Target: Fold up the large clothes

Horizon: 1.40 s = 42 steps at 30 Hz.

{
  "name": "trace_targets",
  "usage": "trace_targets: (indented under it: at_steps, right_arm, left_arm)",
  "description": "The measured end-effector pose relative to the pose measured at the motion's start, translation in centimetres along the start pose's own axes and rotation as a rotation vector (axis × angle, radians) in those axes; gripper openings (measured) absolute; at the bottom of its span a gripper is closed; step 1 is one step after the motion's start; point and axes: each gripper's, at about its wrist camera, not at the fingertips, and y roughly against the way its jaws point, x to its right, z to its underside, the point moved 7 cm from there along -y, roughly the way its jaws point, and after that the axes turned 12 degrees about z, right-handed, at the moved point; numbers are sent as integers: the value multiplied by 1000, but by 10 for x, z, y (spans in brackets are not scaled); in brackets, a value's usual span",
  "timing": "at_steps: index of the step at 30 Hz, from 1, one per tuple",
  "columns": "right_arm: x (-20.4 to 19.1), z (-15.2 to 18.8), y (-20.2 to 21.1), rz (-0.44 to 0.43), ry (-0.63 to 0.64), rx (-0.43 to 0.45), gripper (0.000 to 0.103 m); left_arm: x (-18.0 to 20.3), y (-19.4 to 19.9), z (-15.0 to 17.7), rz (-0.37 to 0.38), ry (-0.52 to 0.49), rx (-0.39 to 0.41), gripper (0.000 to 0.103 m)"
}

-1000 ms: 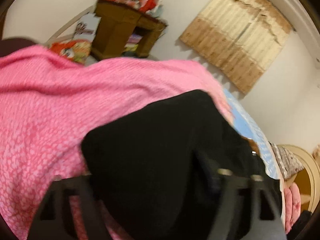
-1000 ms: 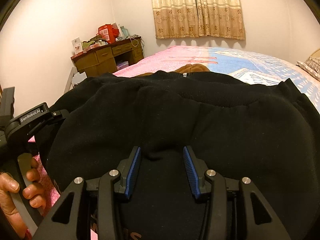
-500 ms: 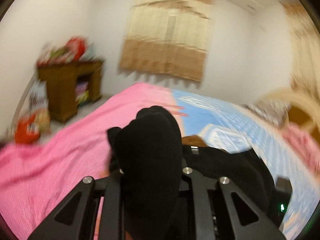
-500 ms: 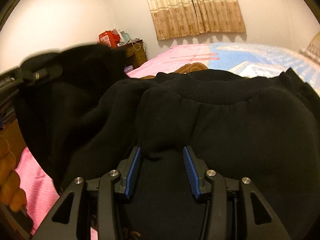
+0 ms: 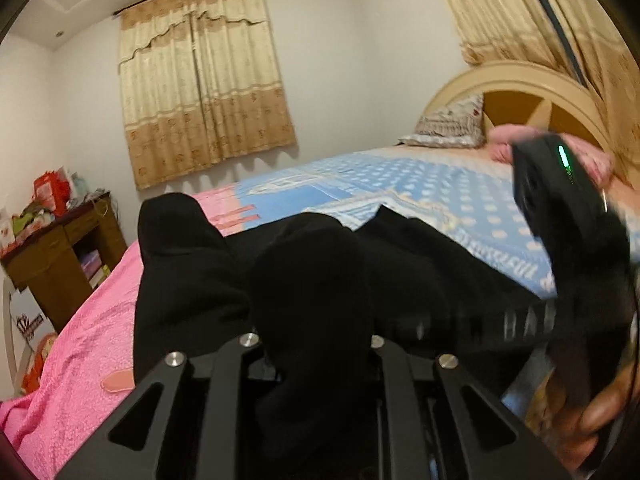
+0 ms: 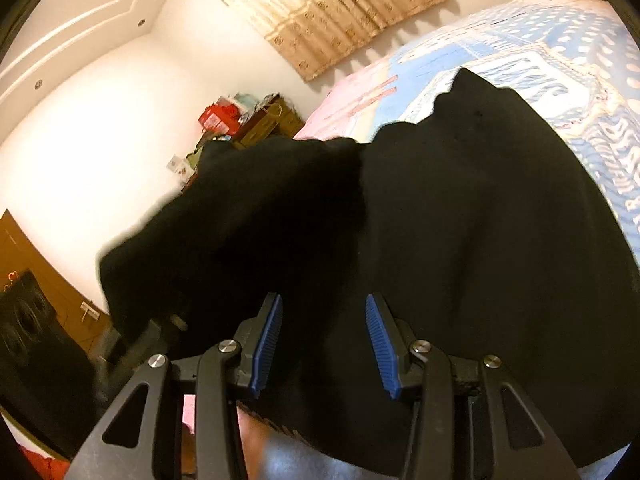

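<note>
A large black garment [image 5: 420,268] lies on the bed [image 5: 400,184] with a pink and blue cover. My left gripper [image 5: 312,344] is shut on a bunched fold of the black garment, which hides its fingertips and is lifted off the bed. In the right wrist view the black garment [image 6: 480,208] fills the middle. My right gripper [image 6: 324,336] has its blue pads [image 6: 268,340] spread apart with black cloth lying between them. The right gripper's body [image 5: 560,208] shows at the right of the left wrist view.
A wooden desk [image 5: 60,256] with clutter stands left of the bed. Curtains [image 5: 200,92] hang on the far wall. A wooden headboard [image 5: 532,100] and a pillow [image 5: 448,128] are at the far right. The pink cover [image 5: 80,352] spreads at the near left.
My left gripper has lifted a fold of the black garment and swung it rightward over the rest, towards the right gripper. My right gripper has tilted; its pads stay apart.
</note>
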Motion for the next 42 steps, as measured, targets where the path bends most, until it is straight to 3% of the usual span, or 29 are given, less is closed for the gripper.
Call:
trace_targets:
  at_steps: [2, 3, 4, 6, 9, 14, 18, 20, 21, 24, 27, 31, 35, 39, 42]
  right_arm:
    - [1, -13, 8, -7, -30, 6, 48]
    - [-1, -22, 11, -34, -51, 9, 61]
    - [-3, -28, 14, -66, -69, 10, 80]
    - [-12, -45, 14, -155, -109, 9, 93]
    - [-28, -63, -3, -223, -110, -60, 93]
    - [-76, -80, -65, -154, 102, -250, 93]
    - [-107, -89, -105, -41, 306, -270, 94]
    - [-117, -87, -115, -31, 377, -260, 93]
    - [-118, -90, -116, -24, 409, -235, 92]
    - [-127, -85, -113, -38, 512, -201, 46]
    - [-129, -91, -93, -35, 533, -137, 26]
    - [-110, -108, -43, -73, 488, -46, 19]
    - [-73, -123, -2, -104, 398, -2, 18]
    - [-2, -131, 31, -81, 273, 41, 18]
    - [55, -122, 35, -66, 150, 35, 18]
  left_arm:
    - [-2, 4, -1, 9, 4, 12, 18]
    - [-6, 7, -2, 20, 21, 21, 18]
    - [-8, 10, -2, 28, 34, 28, 18]
    - [-9, 11, -4, 36, 46, 37, 18]
    - [-7, 11, -5, 47, 51, 41, 18]
    - [-6, 10, -4, 53, 55, 48, 18]
    - [-8, 5, -5, 40, 41, 40, 18]
    - [-8, 2, -6, 14, 22, 31, 18]
    - [-9, 1, -6, 15, 24, 27, 18]
    - [-8, -1, -9, 41, 41, 25, 18]
    - [1, 2, -21, 58, 52, 44, 18]
    - [34, 7, -53, 104, -11, 85, 18]
    - [74, 1, -77, 183, -64, 102, 18]
    - [127, -23, -94, 304, -91, 82, 18]
    - [159, -48, -86, 367, -102, 34, 18]
